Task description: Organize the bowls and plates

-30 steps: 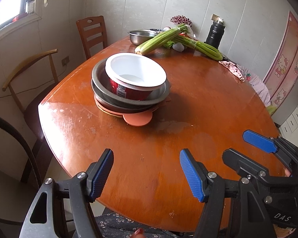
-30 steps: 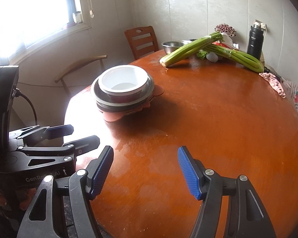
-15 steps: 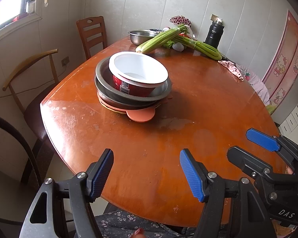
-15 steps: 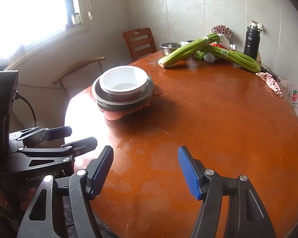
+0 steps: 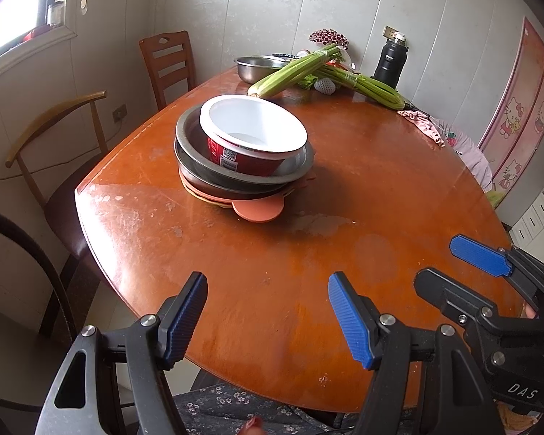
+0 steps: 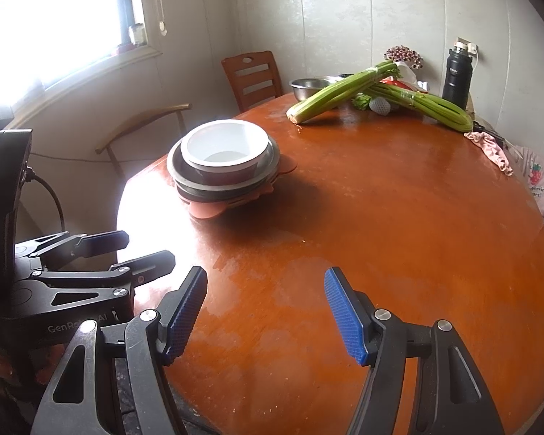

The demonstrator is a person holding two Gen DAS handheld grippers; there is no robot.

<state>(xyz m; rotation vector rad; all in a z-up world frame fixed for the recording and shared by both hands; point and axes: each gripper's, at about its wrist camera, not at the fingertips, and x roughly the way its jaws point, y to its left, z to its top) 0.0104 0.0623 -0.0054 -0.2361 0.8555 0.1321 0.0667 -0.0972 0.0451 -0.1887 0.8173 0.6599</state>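
A white bowl with a red outside [image 5: 252, 134] [image 6: 223, 148] sits on top of a stack on the round wooden table [image 5: 344, 188]. Under it lie grey metal dishes [image 5: 235, 177] and an orange plate [image 5: 258, 211] at the bottom. My left gripper [image 5: 266, 311] hovers over the table's near edge, open and empty, well short of the stack. My right gripper [image 6: 264, 308] is open and empty too, to the right of the left one. Each gripper shows at the side of the other's view: the right gripper [image 5: 449, 268], the left gripper [image 6: 127, 250].
Two celery bunches [image 5: 297, 70] [image 5: 362, 83], a steel bowl [image 5: 254, 67], a black flask [image 5: 390, 58] and a pink cloth [image 5: 422, 125] lie at the table's far side. Wooden chairs [image 5: 168, 61] [image 5: 54, 123] stand along the left wall.
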